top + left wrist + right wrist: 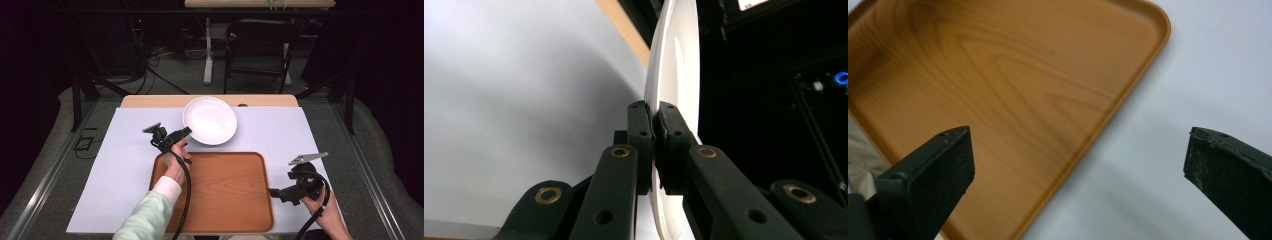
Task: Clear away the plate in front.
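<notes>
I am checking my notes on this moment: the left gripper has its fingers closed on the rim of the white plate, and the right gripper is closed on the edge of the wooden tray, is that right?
Not quite. The left gripper does pinch the white plate by its rim, but the right gripper is open: the right gripper view shows its fingers spread wide, apart from the wooden tray.

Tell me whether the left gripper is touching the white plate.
Touching: in the left gripper view the left gripper has both jaws shut on the white plate's rim.

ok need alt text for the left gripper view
Two black gripper jaws are closed on the rim of a white plate seen edge-on. A pale sheet covers the table at left; dark background lies right.
</notes>
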A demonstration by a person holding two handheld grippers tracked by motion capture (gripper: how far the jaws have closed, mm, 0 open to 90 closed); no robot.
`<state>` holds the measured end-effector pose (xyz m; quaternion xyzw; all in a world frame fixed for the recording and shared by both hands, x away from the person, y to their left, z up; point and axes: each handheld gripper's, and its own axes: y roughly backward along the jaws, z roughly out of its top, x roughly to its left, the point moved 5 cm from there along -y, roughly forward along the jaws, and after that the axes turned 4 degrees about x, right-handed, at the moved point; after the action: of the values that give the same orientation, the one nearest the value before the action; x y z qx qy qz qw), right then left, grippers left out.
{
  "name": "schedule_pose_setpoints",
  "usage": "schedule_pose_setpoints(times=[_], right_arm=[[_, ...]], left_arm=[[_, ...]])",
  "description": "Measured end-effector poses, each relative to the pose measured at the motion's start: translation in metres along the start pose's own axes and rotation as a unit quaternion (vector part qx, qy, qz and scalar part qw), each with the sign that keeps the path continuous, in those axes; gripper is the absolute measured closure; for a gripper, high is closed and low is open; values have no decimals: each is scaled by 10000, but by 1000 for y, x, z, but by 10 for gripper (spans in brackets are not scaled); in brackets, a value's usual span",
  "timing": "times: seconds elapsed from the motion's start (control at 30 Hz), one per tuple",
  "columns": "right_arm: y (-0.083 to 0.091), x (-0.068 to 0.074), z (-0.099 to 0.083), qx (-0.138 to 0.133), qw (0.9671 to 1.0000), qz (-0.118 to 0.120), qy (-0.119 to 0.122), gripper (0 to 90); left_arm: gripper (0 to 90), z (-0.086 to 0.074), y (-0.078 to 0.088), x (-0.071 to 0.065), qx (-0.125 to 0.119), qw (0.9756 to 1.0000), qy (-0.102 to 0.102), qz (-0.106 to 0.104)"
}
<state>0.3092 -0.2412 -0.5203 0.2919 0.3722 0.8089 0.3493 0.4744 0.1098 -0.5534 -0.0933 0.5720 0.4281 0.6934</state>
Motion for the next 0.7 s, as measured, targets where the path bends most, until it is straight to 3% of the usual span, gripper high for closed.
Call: schedule_pose_setpoints(times=[0.07,0.53,0.63,0.67,0.7], right_arm=[[-6,0,14,-51,9999,129,-14,0],[-31,1,61,-172,9978,617,-145,0],[-39,0,71,-247,9957,843,-302,22],[-44,0,75,-282,9938,1001,-396,30],[-56,-3,82,-315,9901,1219,-623,41]], left_arm=[[865,1,8,-8,52,9998,-160,-115],[868,-8,38,-29,364,9956,-529,-689],[870,-13,44,-30,489,9939,-632,-756],[872,-16,46,-28,537,9933,-707,-733],[872,-20,46,-28,602,9930,-647,-784]])
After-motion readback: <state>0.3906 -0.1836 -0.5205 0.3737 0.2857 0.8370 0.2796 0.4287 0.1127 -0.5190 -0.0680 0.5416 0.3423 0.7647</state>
